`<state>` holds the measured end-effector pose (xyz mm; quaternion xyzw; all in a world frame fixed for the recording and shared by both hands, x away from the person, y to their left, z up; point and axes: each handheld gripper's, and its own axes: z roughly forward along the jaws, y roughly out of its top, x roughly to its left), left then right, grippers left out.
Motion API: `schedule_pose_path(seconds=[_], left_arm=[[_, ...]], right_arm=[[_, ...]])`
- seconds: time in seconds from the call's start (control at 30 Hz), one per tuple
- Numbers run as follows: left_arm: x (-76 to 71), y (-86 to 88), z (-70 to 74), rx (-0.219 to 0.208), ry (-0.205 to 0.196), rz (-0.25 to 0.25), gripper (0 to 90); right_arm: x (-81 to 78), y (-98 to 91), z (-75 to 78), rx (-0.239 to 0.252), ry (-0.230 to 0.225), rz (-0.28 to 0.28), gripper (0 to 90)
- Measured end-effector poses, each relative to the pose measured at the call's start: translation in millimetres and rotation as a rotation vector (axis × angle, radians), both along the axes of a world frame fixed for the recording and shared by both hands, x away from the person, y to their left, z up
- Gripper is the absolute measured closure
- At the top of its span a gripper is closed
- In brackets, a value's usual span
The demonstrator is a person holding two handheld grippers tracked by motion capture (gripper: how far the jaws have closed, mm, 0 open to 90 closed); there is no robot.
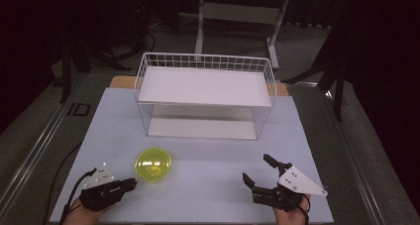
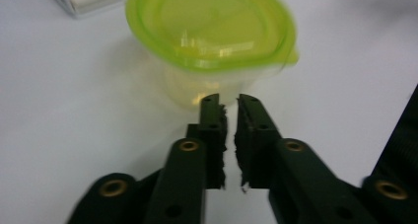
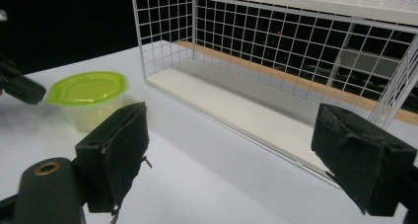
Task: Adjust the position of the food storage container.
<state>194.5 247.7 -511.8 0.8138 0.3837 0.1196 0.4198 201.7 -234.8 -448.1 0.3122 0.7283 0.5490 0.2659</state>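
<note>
We line up on the lidded tub with our left hand-held gripper [image 2: 229,103].

The small clear plastic tub with a lime-green lid [image 1: 154,164] stands on the white bench [image 1: 208,185], in front of the white wire two-tier rack [image 1: 205,96] and just beside our left gripper's tips. That gripper's jaws are pressed nearly together with nothing between them, so we judge they must spread wide before we ease forward, keep low and level, and straddle the tub's wall under the lid's rim rather than nudge it away. Our right hand-held gripper [image 1: 257,173] rests on the bench well apart, jaws spread and empty.
</note>
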Motion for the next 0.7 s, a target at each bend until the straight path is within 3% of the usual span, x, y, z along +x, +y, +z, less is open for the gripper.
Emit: schedule_pose_path(seconds=[0.03, 0.13, 0.2, 0.5, 0.7], left_arm=[[3.6, -2.9, -7.4, 0.03, 0.014, -0.02, 87.6], [7.5, -7.0, -12.7, 0.038, 0.048, -0.029, 90.0], [12.2, -13.9, -15.0, 0.068, 0.061, -0.035, 90.0], [31.9, -17.8, -17.2, 0.081, 0.066, 0.022, 90.0], [52.8, -19.8, -21.9, 0.061, 0.072, 0.069, 90.0]], right_arm=[[0.1, 0.1, -0.1, -0.001, 0.002, -0.001, 14.2], [1.1, -0.8, -0.9, -0.002, 0.002, 0.0, 14.3], [1.4, -1.6, -0.8, -0.001, 0.003, 0.0, 14.3], [2.6, 0.0, -2.7, -0.014, 0.015, 0.015, 14.3], [3.6, 0.3, -3.7, -0.017, 0.022, 0.017, 14.3]])
